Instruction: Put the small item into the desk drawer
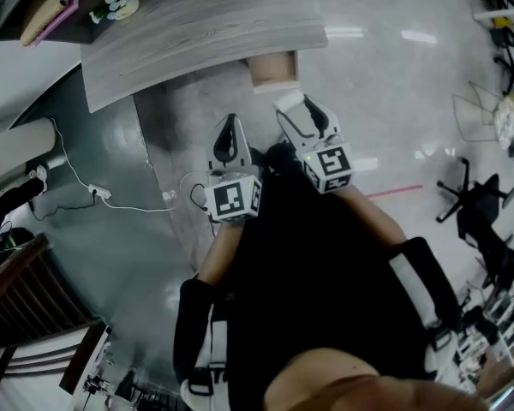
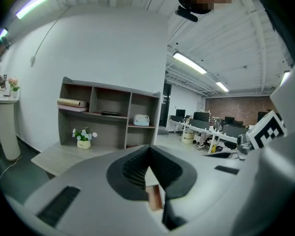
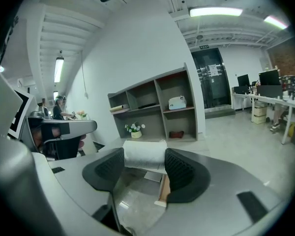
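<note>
Small item (image 3: 145, 154): a white roll, lying crosswise between the pads of the right claw (image 3: 145, 162), clamped at both ends; held in the air, not in the drawer.

Right claw in head view (image 1: 293, 107): pointed at the bench (image 1: 197, 32), tips just short of its front edge; marker cube behind on the forearm side.

Drawer (image 1: 272, 69): pulled out below the bench's edge, pale wood inside; in the right gripper view its wooden side (image 3: 162, 190) shows under the roll, between the pads.

Left claw (image 2: 148, 154): pads meet at the tips, nothing between them; a sliver of the drawer's wood (image 2: 155, 199) shows through the gap below. In head view it (image 1: 230, 139) sits beside the right one, a little further back from the bench.

Surroundings: open shelf unit (image 2: 110, 112) against the white wall; small pot of white flowers (image 2: 83, 139) on the bench; white cable (image 1: 111, 199) trailing over the grey floor at left; black office chair (image 1: 475, 199) well apart at right.
</note>
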{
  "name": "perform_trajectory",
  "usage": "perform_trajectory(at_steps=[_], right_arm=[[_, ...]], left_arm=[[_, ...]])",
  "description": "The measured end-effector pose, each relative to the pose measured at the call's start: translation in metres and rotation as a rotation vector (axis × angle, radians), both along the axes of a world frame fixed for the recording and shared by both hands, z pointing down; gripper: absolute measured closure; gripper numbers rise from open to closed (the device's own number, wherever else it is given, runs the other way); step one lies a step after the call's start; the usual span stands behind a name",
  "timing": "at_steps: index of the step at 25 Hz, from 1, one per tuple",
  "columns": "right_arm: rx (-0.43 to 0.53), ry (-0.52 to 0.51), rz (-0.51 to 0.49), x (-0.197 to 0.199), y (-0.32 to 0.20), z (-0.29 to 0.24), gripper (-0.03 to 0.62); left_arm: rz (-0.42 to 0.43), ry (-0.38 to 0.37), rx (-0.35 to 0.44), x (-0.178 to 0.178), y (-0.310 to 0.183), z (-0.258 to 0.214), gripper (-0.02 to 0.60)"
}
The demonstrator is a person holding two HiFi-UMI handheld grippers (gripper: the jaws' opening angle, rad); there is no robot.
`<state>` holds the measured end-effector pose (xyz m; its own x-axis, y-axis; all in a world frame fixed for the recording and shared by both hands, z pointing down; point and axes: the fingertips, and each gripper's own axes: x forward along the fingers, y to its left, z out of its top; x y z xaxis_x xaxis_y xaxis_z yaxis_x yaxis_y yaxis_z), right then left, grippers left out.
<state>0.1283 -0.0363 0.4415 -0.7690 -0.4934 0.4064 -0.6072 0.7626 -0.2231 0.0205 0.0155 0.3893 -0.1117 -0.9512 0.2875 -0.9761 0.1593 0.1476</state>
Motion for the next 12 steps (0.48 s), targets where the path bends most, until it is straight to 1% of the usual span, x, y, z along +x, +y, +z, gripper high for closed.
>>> perform_trajectory(at_steps=[6, 10, 12], right_arm=[[-0.016, 0.011, 0.001, -0.005, -0.003, 0.012, 0.333], [-0.003, 0.03, 0.002, -0.008, -0.007, 0.021, 0.335], [-0.003, 0.032, 0.012, -0.011, -0.01, 0.024, 0.335]], left_arm=[[-0.027, 0.012, 0.003, -0.007, -0.001, 0.003, 0.581], [-0.001, -0.009, -0.007, -0.013, -0.002, 0.012, 0.581], [0.002, 0.002, -0.007, -0.016, -0.005, 0.013, 0.581]])
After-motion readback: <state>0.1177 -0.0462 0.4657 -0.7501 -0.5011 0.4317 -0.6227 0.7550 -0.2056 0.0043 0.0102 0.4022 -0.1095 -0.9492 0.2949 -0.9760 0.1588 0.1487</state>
